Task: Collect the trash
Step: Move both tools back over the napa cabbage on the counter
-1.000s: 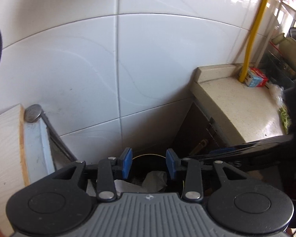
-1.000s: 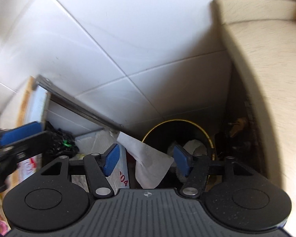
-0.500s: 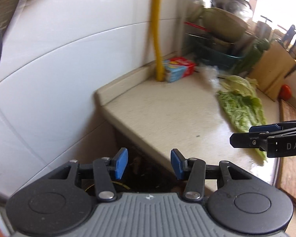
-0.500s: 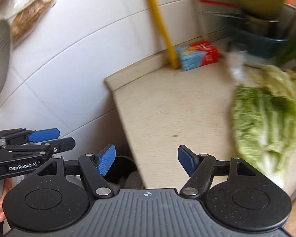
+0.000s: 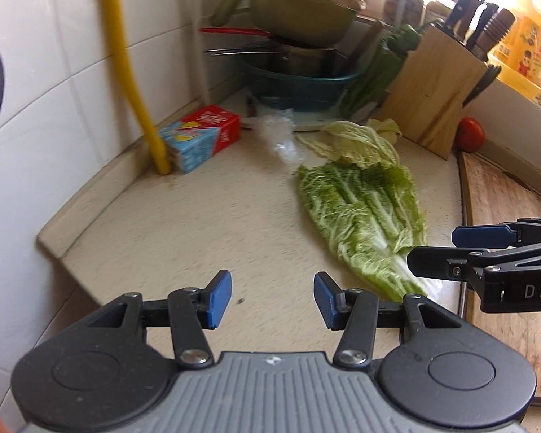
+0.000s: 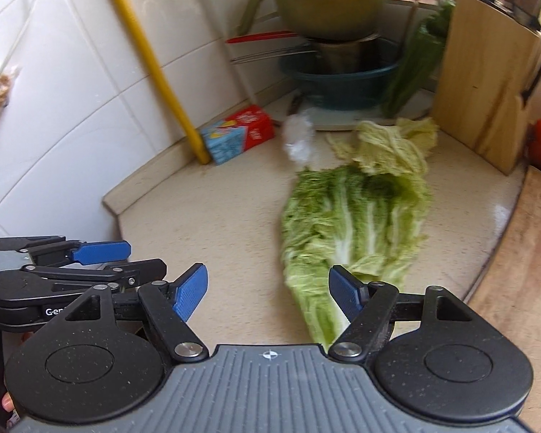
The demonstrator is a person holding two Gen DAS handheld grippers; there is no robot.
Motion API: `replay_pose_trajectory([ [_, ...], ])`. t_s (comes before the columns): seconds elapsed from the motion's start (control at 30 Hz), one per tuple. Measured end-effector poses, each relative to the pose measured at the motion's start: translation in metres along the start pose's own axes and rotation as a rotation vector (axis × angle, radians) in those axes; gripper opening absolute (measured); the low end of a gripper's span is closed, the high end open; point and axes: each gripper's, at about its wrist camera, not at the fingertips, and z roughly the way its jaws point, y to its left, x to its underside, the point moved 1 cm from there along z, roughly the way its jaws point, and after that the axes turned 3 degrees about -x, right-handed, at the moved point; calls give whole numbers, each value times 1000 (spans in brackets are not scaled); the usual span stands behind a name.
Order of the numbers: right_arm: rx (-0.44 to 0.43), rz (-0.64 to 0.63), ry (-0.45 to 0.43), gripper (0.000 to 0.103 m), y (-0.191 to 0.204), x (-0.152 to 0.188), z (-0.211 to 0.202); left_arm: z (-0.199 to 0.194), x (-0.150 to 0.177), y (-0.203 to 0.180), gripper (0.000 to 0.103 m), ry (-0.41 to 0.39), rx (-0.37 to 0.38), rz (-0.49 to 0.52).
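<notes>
1. Both wrist views had swung away from the round black bin with the gold rim, seen a second earlier down in the gap beside the counter, and now looked across the speckled beige stone desk [image 5: 184, 223].
2. The left gripper [image 5: 272, 299] had just been opening; its blue pads stood apart with nothing between them, only bare desk beyond.
3. The right gripper [image 6: 268, 296] had also been widening and stood further apart, empty, with the stem end of a large green napa cabbage leaf [image 6: 353, 223] lying just ahead of its right-hand pad.
4. Likely trash remained on the desk: a crumpled clear plastic wrapper [image 5: 279, 135] lay past the leaf tip, near a red and blue carton [image 5: 202, 137] beside the yellow pipe [image 5: 133, 72].
5. Judging from this, one drop at the bin was finished and the next pick-up was starting; the leaf sat nearest the right gripper.
6. A wooden knife block [image 5: 432, 97] and a red tomato [image 5: 469, 134] stood further back, probably not trash.
</notes>
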Motion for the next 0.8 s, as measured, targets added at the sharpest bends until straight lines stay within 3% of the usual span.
replay_pose_trajectory([
  [0.37,22,63,13,82,-58,-10,18,39,-39,-44,50,37,-9,98],
  [0.8,63,112,72,85,-62,-12,59,64,-70,-31,51,46,43,134],
])
